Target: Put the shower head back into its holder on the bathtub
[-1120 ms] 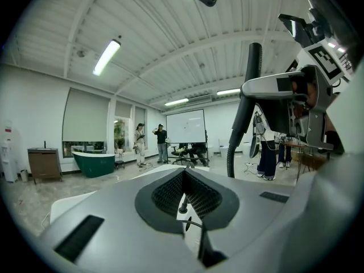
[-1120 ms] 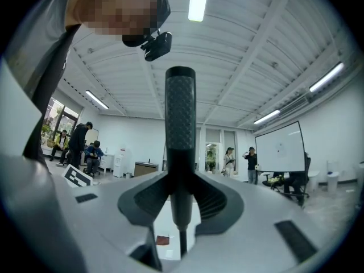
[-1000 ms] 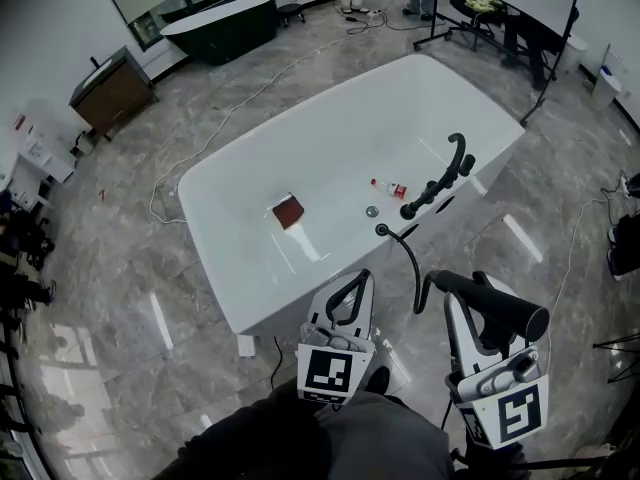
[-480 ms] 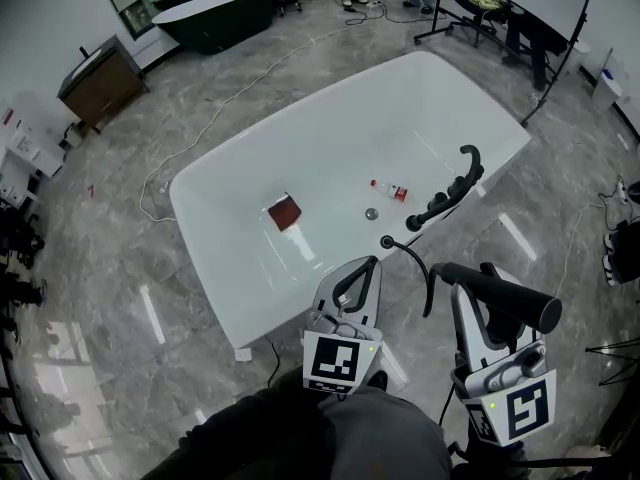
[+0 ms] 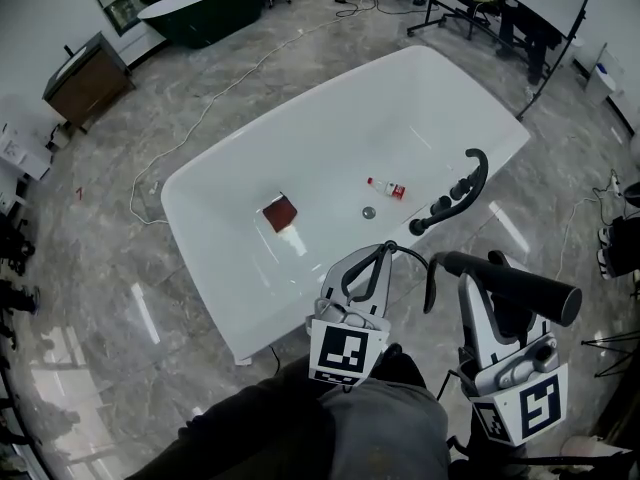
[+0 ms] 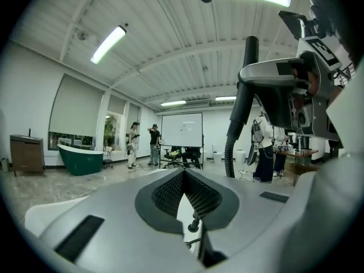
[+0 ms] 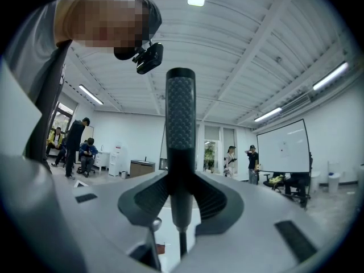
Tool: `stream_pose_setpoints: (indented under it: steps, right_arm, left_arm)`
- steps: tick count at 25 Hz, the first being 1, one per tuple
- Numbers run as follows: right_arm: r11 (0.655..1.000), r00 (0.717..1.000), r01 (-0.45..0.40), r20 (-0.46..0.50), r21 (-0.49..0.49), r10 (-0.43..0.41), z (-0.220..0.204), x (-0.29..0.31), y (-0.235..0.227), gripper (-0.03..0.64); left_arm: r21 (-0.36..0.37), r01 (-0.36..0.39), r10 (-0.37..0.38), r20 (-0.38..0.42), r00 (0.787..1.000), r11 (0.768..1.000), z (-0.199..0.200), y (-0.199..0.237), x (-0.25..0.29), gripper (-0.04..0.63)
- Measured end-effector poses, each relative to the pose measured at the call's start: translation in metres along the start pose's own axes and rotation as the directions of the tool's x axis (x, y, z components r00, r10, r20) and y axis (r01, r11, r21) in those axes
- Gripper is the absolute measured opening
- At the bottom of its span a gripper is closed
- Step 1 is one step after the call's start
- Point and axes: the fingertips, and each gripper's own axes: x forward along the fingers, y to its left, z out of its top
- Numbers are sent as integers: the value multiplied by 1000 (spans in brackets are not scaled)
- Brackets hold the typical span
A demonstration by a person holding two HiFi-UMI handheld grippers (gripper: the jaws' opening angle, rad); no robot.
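The black shower head (image 5: 512, 288) lies crosswise in my right gripper (image 5: 480, 274), which is shut on its handle (image 7: 181, 115). Its black hose (image 5: 418, 260) loops from the handle down to the rim of the white bathtub (image 5: 215, 268). The black faucet set with the holder (image 5: 452, 198) stands on the tub's near right rim, ahead of the right gripper and apart from it. My left gripper (image 5: 370, 260) hovers over the near rim, jaws shut with nothing between them (image 6: 184, 178). The left gripper view shows the shower head (image 6: 250, 78) at upper right.
Inside the tub lie a red-brown square (image 5: 281, 211), a small red-capped bottle (image 5: 386, 188) and the drain (image 5: 369, 212). A dark green tub (image 5: 200, 6), a wooden cabinet (image 5: 85, 73), floor cables (image 5: 200, 118), stands and people are at the back.
Both grippers have moved forward, and the left one now overlaps the tub's near rim. The shower head stays held in the right gripper.
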Motion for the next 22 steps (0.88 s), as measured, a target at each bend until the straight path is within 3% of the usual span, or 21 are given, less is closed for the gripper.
stream_pose_setpoints:
  steps: [7,17,22]
  right_arm:
    - [997,997,-76,13,-8,76,22,14,-3,141]
    - [981,976,-173,118,-92,183,107,47,-5,141]
    - [973,966,-189,152,-131,208,121,48,4,141]
  left_arm:
    - [-6,-40,40,31,999,999,16,11,10,3]
    - [-19,-73,74,79,994,997,45,25,20,3]
    - [-34,-84,87,88,992,996,34,28,13,3]
